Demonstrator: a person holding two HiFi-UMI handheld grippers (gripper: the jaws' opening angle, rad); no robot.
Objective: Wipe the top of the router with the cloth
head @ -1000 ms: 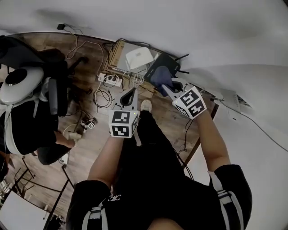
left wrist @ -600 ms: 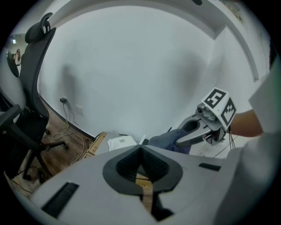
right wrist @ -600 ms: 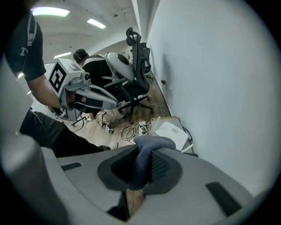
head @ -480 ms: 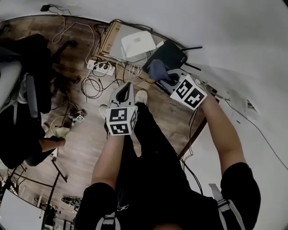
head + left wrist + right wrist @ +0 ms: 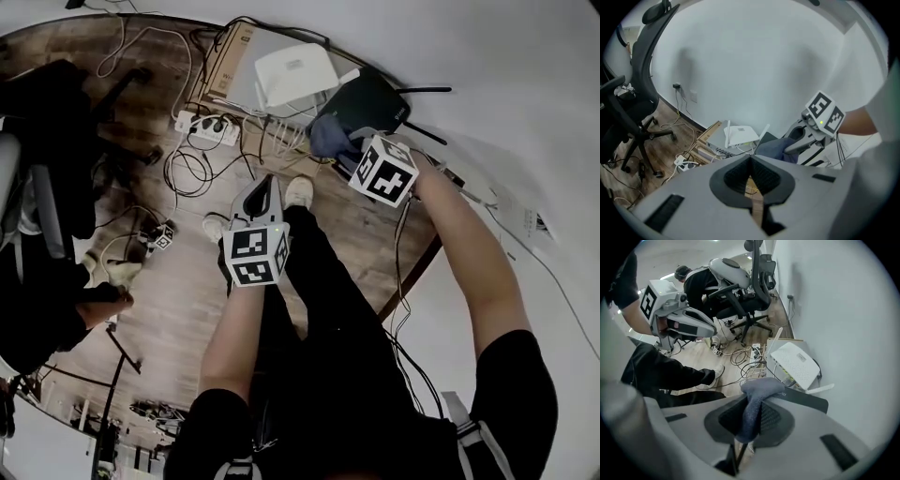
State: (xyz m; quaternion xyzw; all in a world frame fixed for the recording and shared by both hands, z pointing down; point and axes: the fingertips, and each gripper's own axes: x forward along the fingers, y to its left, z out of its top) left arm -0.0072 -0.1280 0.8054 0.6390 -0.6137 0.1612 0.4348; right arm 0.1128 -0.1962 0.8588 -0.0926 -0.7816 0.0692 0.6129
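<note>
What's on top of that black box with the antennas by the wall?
A blue cloth, pinched in the right hand-held gripper, lies on the black router's near edge. The patch beneath it is hidden.

The floor [image 5: 178, 291] is brown wood. At its far edge, by the white wall [image 5: 487, 47], sits a flat cardboard box [image 5: 228, 67]. Just beside the box lies a white power strip [image 5: 208, 127], with tangled cables [image 5: 187, 173] spread around it. A black office chair [image 5: 633, 108] stands at the left side. A white shoe [image 5: 299, 191] rests near the cables.
</note>
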